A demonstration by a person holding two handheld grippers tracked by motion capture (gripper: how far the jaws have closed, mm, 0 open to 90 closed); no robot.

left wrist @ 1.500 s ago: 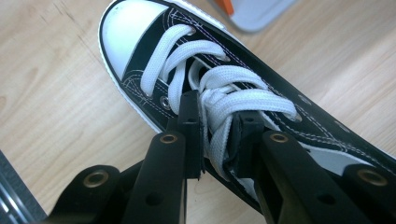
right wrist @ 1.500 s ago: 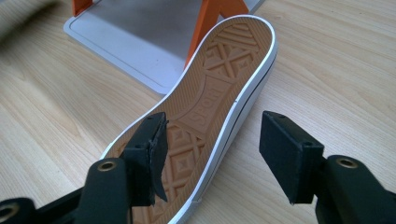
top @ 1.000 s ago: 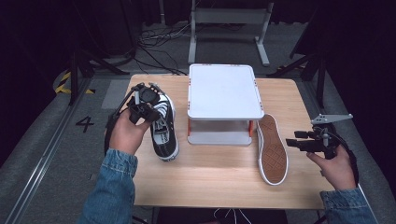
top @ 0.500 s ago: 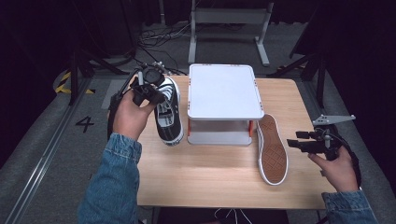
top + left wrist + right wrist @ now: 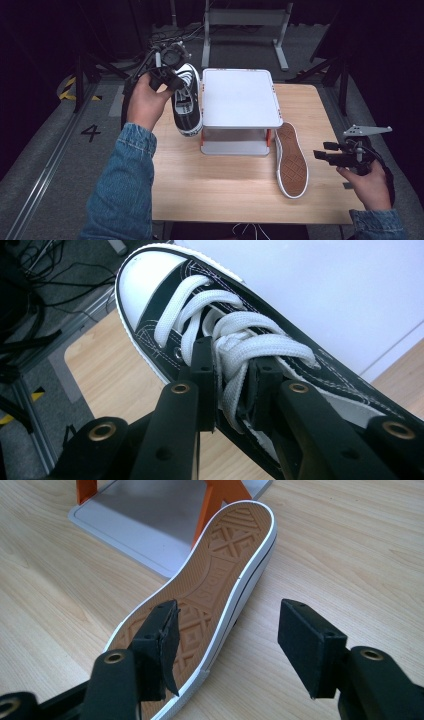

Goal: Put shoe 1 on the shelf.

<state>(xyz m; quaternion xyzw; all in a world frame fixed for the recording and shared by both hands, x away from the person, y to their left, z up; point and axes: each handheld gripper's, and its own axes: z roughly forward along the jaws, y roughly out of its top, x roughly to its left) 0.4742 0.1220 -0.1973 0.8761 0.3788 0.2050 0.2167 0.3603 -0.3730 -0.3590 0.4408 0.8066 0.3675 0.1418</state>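
Sneaker [image 5: 187, 100] lifted higher (laces pinched), left tool [image 5: 231, 385]

A light wooden table [image 5: 240, 195] with a pale grain stood in the middle of a dim room, lit from above while everything around it fell into darkness. The floor was grey carpet [image 5: 45, 150], with a white number four [image 5: 90, 133] marked on it at the left. A grey metal rail [image 5: 42, 165] ran along the left side, near a patch of yellow-and-black hazard tape [image 5: 70, 87]. At the far side stood a grey metal frame [image 5: 245, 22] amid loose black cables [image 5: 170, 35].
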